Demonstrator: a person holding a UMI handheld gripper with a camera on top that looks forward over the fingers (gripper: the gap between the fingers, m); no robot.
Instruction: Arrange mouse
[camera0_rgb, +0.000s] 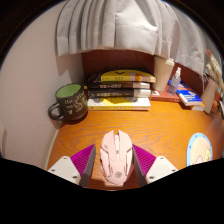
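Note:
A pale pink mouse lies lengthwise between my two fingers, its front pointing away from me over the wooden desk. My gripper is shut on it: the magenta pads touch its sides near the fingertips. I cannot tell whether the mouse rests on the desk or is lifted off it. Its rear end is hidden at the bottom of the view.
A dark green mug stands beyond the fingers to the left. A stack of books lies at the back against the wall, under a pale curtain. A small bottle, a blue box and a round blue-rimmed object are to the right.

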